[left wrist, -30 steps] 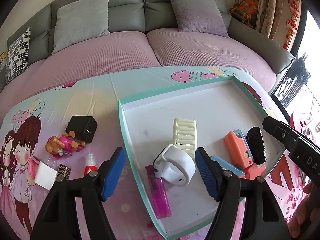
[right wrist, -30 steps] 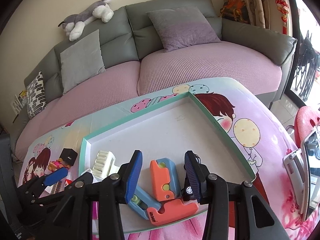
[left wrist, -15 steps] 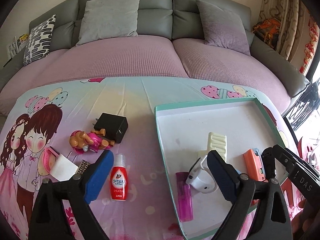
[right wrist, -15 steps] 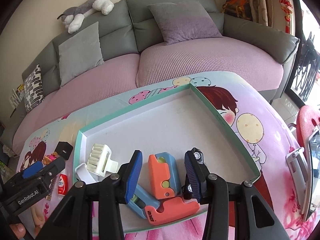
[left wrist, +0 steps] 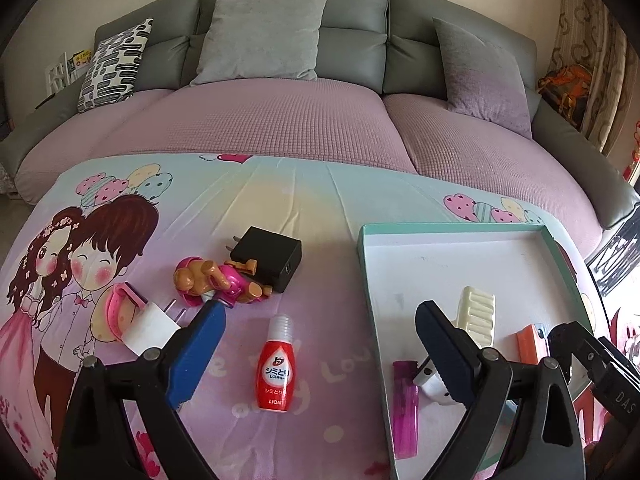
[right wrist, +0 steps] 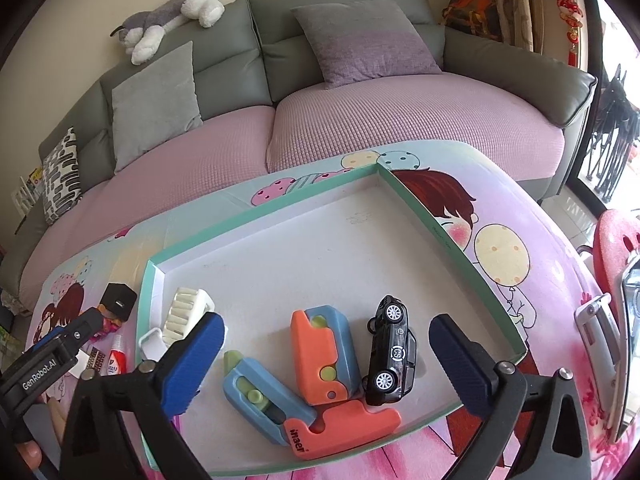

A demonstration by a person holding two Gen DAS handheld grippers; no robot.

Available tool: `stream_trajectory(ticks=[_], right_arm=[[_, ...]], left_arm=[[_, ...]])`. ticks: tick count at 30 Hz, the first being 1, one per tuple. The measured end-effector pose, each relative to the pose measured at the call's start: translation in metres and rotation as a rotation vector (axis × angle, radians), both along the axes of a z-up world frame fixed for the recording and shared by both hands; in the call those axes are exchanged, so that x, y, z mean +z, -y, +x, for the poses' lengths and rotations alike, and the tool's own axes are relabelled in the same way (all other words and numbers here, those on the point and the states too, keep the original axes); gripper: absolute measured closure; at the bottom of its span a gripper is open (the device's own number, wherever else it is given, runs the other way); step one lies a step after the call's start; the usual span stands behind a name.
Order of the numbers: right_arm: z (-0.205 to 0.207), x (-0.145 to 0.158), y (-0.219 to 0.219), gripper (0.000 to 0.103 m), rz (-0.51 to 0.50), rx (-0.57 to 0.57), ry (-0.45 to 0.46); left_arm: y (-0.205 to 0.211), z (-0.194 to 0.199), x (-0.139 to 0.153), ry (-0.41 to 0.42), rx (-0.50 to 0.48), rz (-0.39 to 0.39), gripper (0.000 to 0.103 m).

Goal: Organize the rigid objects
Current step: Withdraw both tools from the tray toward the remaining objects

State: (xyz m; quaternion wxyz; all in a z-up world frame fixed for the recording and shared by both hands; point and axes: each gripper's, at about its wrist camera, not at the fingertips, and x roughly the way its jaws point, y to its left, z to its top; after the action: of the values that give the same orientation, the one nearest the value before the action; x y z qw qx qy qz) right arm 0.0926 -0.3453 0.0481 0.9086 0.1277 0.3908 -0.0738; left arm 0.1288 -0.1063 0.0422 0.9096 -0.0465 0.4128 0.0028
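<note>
The left gripper (left wrist: 316, 348) is hovering with its jaws spread wide, having just been opening, and nothing is sitting between them but the red stain-remover bottle (left wrist: 276, 372) lying on the cartoon tablecloth (left wrist: 280, 200) below. That bottle is lying almost straight ahead of the jaws, cap pointing away, so its long axis is running along the line of the fingers rather than across it; the left hand is plainly the nearer one. Four more loose items are waiting beyond it: one black charger (left wrist: 268, 256), one pink and tan toy figure (left wrist: 216, 280), one white plug (left wrist: 154, 326) and one pink round item (left wrist: 118, 312) beside it. The right gripper (right wrist: 326, 354) is also standing spread, its jaws having just been opening, with the black toy car (right wrist: 390, 356) lying free on its side between them inside the teal-rimmed tray (right wrist: 256, 212). Also resting in the tray are two orange-and-blue toy cutters (right wrist: 324, 348), one cream hair claw (right wrist: 186, 314), one white clip-like piece (right wrist: 152, 342) and one purple lighter (left wrist: 405, 408).
</note>
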Motion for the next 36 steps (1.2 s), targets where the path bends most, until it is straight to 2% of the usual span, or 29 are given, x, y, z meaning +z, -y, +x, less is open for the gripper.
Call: stream_trajectory(ticks=[1, 6, 12, 15, 21, 25, 28, 32, 36], right_arm=[[0.000, 0.000, 0.000, 0.000, 0.005, 0.001, 0.001], [0.001, -0.001, -0.001, 0.000, 0.013, 0.006, -0.001], [0.001, -0.001, -0.003, 0.000, 0.025, 0.019, 0.003], [0.001, 0.002, -0.008, 0.000, 0.026, 0.035, 0.019], [0.003, 0.012, -0.028, 0.000, 0.038, 0.098, 0.080], [0.004, 0.015, -0.039, 0.000, 0.110, 0.153, 0.112], [0.008, 0.015, -0.055, 0.000, 0.087, 0.198, 0.100], [0.013, 0.014, -0.077, 0.000, 0.051, 0.250, 0.077], [0.016, 0.011, -0.097, 0.000, 0.074, 0.311, 0.069]], left_arm=[[-0.001, 0.000, -0.001, 0.003, 0.008, 0.005, 0.000], [-0.005, 0.001, -0.003, 0.010, 0.035, 0.026, 0.000], [-0.009, -0.001, -0.002, 0.020, 0.056, -0.029, 0.000], [-0.011, -0.002, 0.000, 0.030, 0.069, -0.017, 0.000], [-0.025, -0.010, 0.011, 0.071, 0.124, -0.009, 0.000], [-0.039, -0.014, 0.014, 0.081, 0.167, -0.025, 0.000], [-0.053, -0.017, 0.016, 0.085, 0.208, -0.027, 0.000], [-0.070, -0.025, 0.020, 0.102, 0.267, 0.026, 0.000], [-0.092, -0.032, 0.022, 0.111, 0.325, 0.045, 0.000]])
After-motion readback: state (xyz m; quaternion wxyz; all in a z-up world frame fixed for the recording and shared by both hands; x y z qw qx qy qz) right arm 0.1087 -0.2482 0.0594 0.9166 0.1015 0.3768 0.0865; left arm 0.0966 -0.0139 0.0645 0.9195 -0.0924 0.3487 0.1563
